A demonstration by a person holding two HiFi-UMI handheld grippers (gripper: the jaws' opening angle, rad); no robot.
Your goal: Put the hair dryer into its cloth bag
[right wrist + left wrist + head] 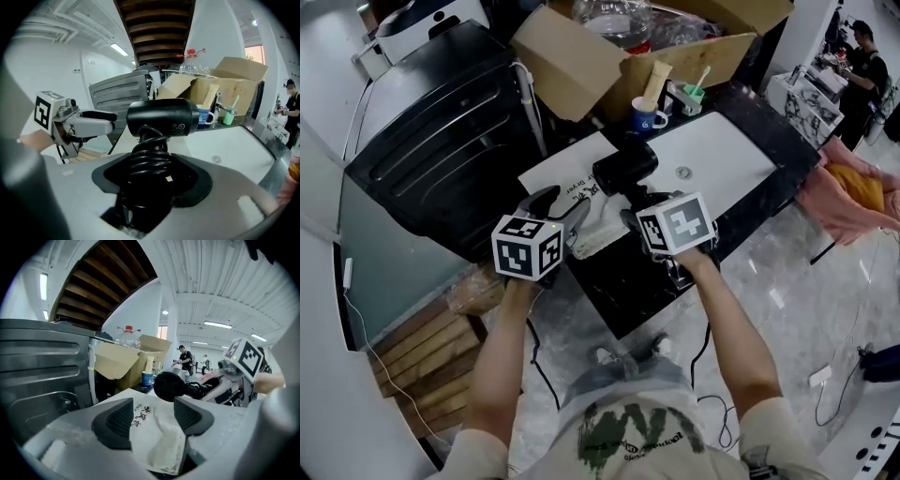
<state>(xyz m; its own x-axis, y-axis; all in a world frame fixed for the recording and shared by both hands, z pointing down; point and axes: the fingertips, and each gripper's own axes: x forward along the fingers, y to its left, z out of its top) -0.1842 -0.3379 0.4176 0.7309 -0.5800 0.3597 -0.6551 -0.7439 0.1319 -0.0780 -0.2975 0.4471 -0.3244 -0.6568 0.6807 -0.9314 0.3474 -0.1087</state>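
My right gripper (643, 202) is shut on the handle of the black hair dryer (623, 169), which has its cord wound round it. The hair dryer (161, 117) is held upright above the white table top, its barrel lying crosswise. The white cloth bag (579, 195) with dark print lies at the table's near left corner. My left gripper (561, 208) reaches into that corner. Its jaws stand apart with the crumpled edge of the cloth bag (157, 434) between them, and neither pad presses it. In the left gripper view the hair dryer (171, 386) hangs just beyond the bag.
A big open cardboard box (581, 56) stands at the back of the table, with a blue mug (649, 117) and a green cup in front of it. A black ribbed case (441, 131) fills the left. Pink cloth (844, 202) lies right, and a person (865, 56) stands far right.
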